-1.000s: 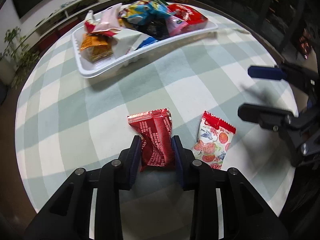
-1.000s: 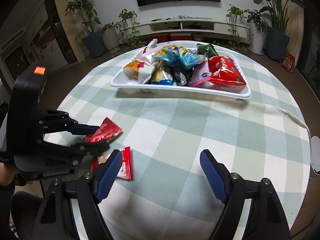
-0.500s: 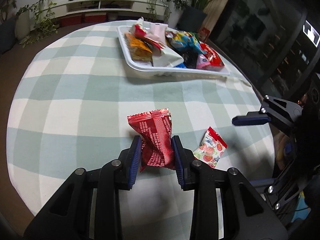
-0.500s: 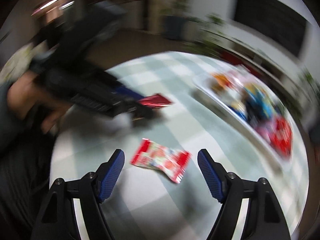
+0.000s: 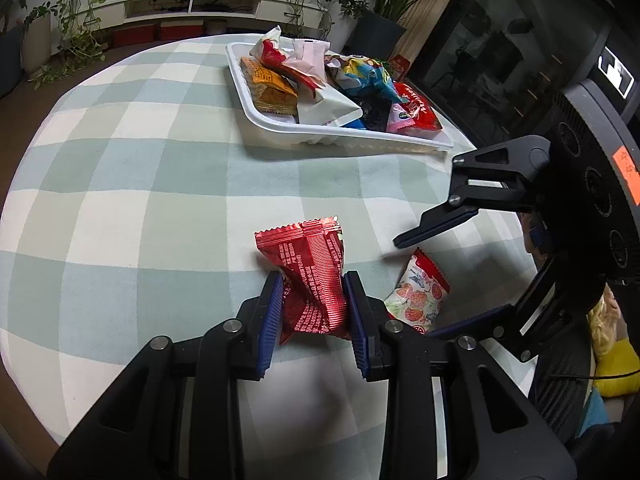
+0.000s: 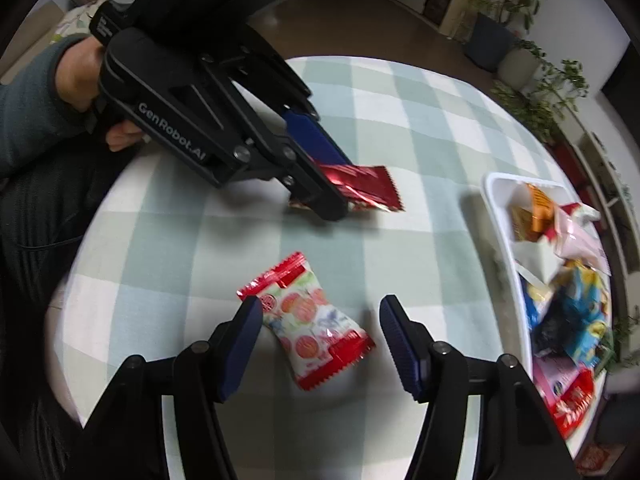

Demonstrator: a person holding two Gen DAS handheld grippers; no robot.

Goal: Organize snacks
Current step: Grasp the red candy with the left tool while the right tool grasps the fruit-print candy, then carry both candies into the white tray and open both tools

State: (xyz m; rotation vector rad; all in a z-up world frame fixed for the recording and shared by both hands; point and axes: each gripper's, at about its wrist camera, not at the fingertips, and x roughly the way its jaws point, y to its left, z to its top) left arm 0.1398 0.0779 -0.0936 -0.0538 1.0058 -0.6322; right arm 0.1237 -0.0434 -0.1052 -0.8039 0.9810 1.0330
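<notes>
The crinkled red foil snack packet [image 5: 312, 280] looks shiny and metallic. Beside it, the white glossy plastic candy wrapper [image 6: 316, 320] lies smooth on the matt green-checked cloth tablecloth [image 5: 160, 200]. Beyond it, the white plastic tray [image 5: 340, 140] looks smooth.

2 wrist fisheyes, close, angled down (opposite sides); share checked tablecloth [image 5: 160, 184], tray [image 6: 496, 216].

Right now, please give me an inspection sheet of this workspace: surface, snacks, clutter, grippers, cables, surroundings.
Surface: round table under a green and white check cloth.
Job's things: red snack packet held in the left gripper; fruit-print snack packet lying on the cloth; white tray full of packets.
Clutter: nothing seen.
Grippers: left shut on the red packet; right gripper closing around the fruit-print packet, pads not yet pressing.
Cables: nothing seen on the table.
Surroundings: potted plants, low white shelf.
</notes>
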